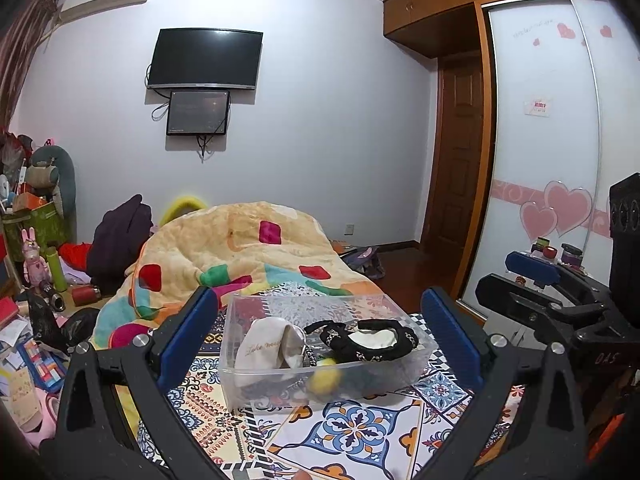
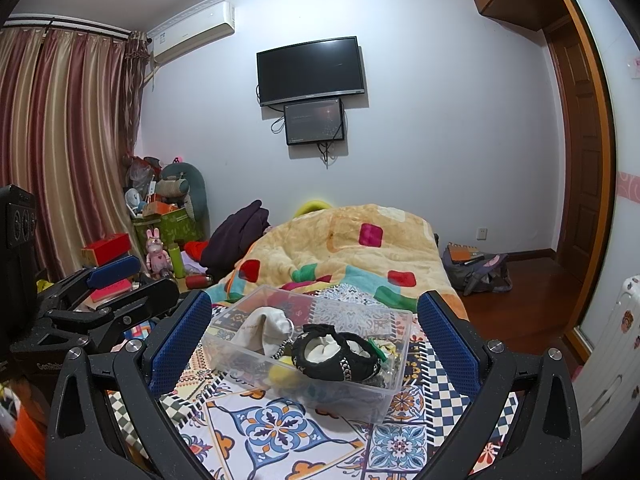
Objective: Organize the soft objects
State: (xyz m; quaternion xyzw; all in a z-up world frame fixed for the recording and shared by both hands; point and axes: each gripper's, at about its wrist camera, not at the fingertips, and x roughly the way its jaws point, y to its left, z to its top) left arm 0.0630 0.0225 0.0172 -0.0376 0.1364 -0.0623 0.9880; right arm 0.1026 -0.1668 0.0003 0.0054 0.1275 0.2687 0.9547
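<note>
On the bed's patterned cover [image 1: 352,428] sits a clear plastic box [image 1: 400,376] (white pouch [image 1: 264,344], black beaded purse [image 1: 368,340] inside); left gripper [image 1: 320,344] and right gripper [image 2: 316,344] spread wide, empty.

Through the cloudy wall of the clear bin [image 1: 320,376] I can only make out a blurred yellow ball [image 1: 325,378] and dark shapes I cannot name. The black slipper [image 2: 336,354] covers whatever lies under it. The script on the white pouch [image 1: 266,346] is too small to read.
</note>
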